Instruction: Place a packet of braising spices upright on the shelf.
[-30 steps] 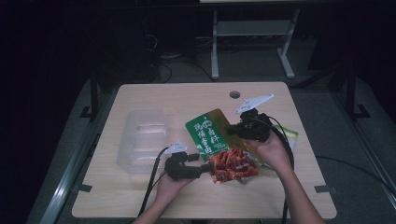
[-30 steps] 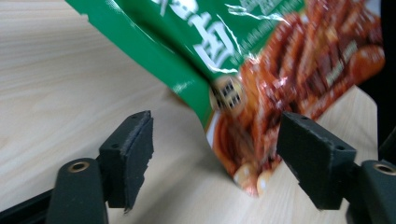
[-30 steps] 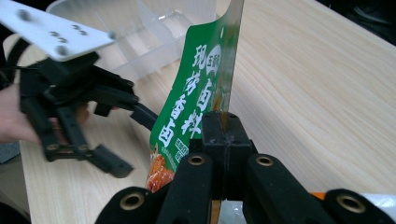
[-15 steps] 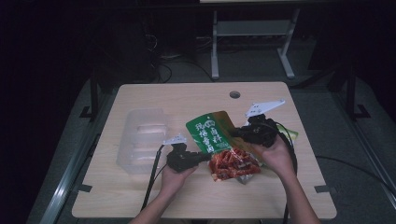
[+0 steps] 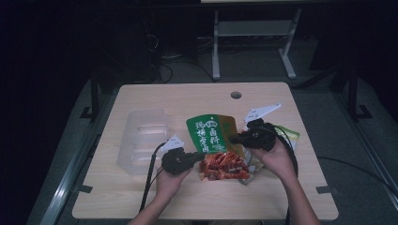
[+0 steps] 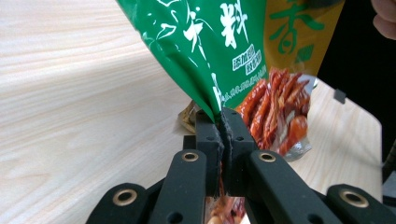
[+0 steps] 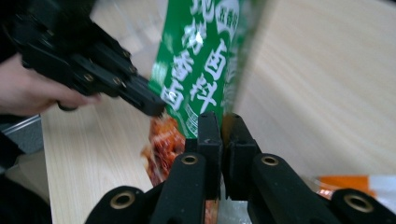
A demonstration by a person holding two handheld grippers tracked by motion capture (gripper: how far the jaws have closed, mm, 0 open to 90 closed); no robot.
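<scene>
A green and yellow snack packet [image 5: 212,132] with white characters is held up over the table's middle. My left gripper [image 5: 201,154] is shut on its lower left edge; in the left gripper view the jaws [image 6: 222,122] pinch the green packet [image 6: 205,51]. My right gripper [image 5: 233,138] is shut on the packet's right edge, and in the right gripper view its jaws [image 7: 221,123] clamp the green packet [image 7: 198,70]. Under it lies a clear packet of red snack sticks [image 5: 224,166], also seen as red sticks [image 6: 275,109] and red sticks [image 7: 163,140].
An empty clear plastic tray [image 5: 143,138] lies left of the packets on the wooden table [image 5: 173,98]. Another packet with a green and orange edge [image 5: 291,136] lies under the right hand. A round hole [image 5: 235,95] is near the table's far edge.
Both grippers have lifted the green packet slightly and shifted it a little left, away from the red snack packet beneath. The left hand has moved up toward the packet.
</scene>
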